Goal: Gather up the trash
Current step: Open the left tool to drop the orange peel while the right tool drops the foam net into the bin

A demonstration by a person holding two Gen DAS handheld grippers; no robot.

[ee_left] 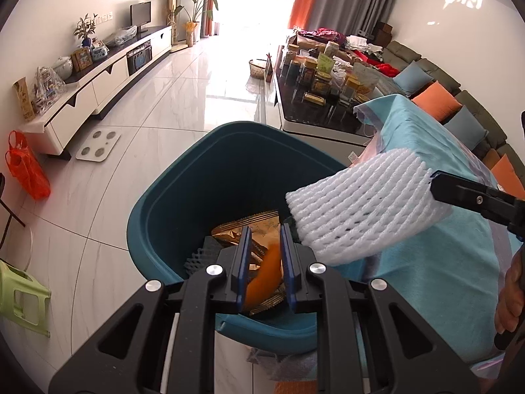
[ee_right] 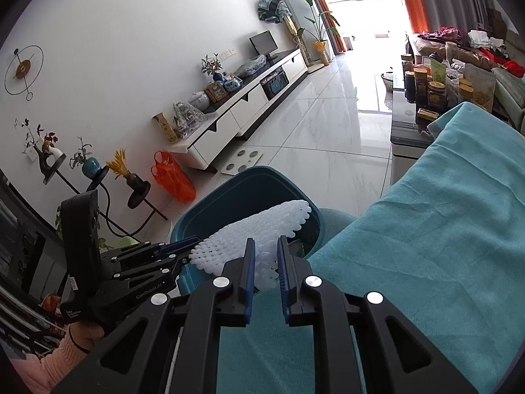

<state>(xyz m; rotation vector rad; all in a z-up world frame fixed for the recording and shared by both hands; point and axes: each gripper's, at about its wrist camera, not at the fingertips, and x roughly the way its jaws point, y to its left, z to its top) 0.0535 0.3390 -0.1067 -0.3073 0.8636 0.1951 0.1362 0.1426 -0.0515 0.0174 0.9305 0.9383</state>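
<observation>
Since the right gripper point(ee_right: 265, 256) has its blue fingers point(ee_right: 250, 259) pinched on one end of the white foam net sleeve point(ee_right: 262, 229), that's where the action is right now. From the left wrist view the sleeve point(ee_left: 361, 207) sticks out from about 3 o'clock toward the middle, hanging over the rim of the teal bin point(ee_left: 229, 170), so it looks close to being dropped in.

This stuff is featherlight, squishy and springy. It won't break and it won't slip much, since the mesh gives the pads something to bite. Downside: it flops, and it might cling to the pads on release, so I'd guess a wide opening is the safe way. Grabbing an end like this is fine, it barely sags.

The left gripper point(ee_left: 264, 262) is down at 6 o'clock right over the bin mouth. Its fingers point(ee_left: 243, 256) are narrowed with a gap between them. There's an orange scrap point(ee_left: 265, 275) in that gap, but honestly I can't tell if it's pinched or just lying in the bin behind them.

Inside the bin: gold foil wrappers point(ee_left: 256, 226) and a dark foam net piece point(ee_left: 200, 256). At 4 o'clock is the table under a teal cloth point(ee_left: 443, 262), just beside the bin. Further out, a white floor and a cluttered coffee table point(ee_left: 321, 111) at 1 o'clock.
</observation>
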